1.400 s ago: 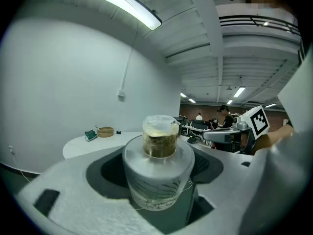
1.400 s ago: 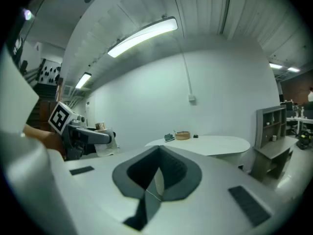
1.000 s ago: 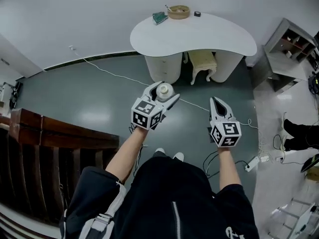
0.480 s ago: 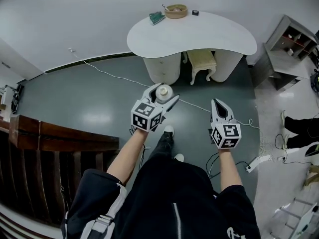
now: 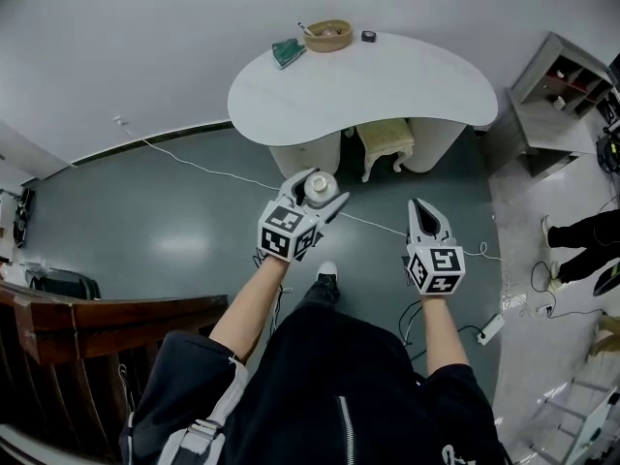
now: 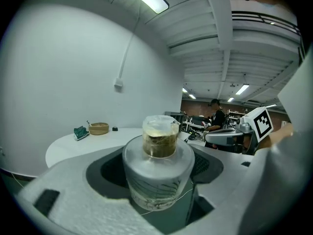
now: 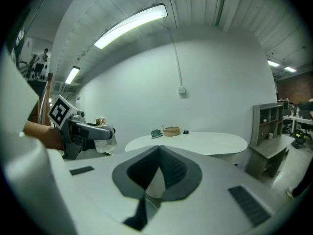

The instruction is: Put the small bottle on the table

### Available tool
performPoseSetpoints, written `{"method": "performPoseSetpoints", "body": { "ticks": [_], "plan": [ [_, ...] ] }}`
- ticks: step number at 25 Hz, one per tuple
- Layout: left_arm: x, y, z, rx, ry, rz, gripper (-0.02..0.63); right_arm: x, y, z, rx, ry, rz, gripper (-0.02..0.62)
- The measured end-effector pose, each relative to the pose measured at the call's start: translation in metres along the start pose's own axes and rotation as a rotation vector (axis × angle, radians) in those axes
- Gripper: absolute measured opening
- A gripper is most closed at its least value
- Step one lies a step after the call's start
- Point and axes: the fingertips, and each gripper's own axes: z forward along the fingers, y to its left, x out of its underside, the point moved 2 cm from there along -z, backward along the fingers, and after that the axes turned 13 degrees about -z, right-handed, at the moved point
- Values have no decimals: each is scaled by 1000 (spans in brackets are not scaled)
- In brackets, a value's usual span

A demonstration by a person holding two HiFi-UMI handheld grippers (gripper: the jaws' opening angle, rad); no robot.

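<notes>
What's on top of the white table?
Near the table's far edge: a shallow bowl, a green item and a small dark object. The bowl's contents can't be made out. The small bottle sits in the left hand-held gripper.

White table (image 5: 387,80): basket (image 5: 328,35), green object (image 5: 285,52), small black object (image 5: 368,36) along far edge.

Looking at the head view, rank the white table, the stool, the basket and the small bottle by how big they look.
1. white table
2. stool
3. basket and small bottle: roughly alike; the bottle is nearer the camera, so unranked.
</notes>
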Motion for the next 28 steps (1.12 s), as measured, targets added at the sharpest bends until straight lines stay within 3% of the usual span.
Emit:
{"method": "performPoseSetpoints", "body": {
  "ticks": [13, 21, 28],
  "plan": [
    [-57, 104, 89, 60, 44, 39, 347, -30, -26, 135, 41, 10, 6, 5],
    [-68, 133, 130, 70, 64, 34, 347, -18, -45, 183, 30, 46, 5, 5],
    [-86, 160, 184, 28, 62, 34, 347, -11, -88, 245, -28, 48, 3, 5]
  ]
}}
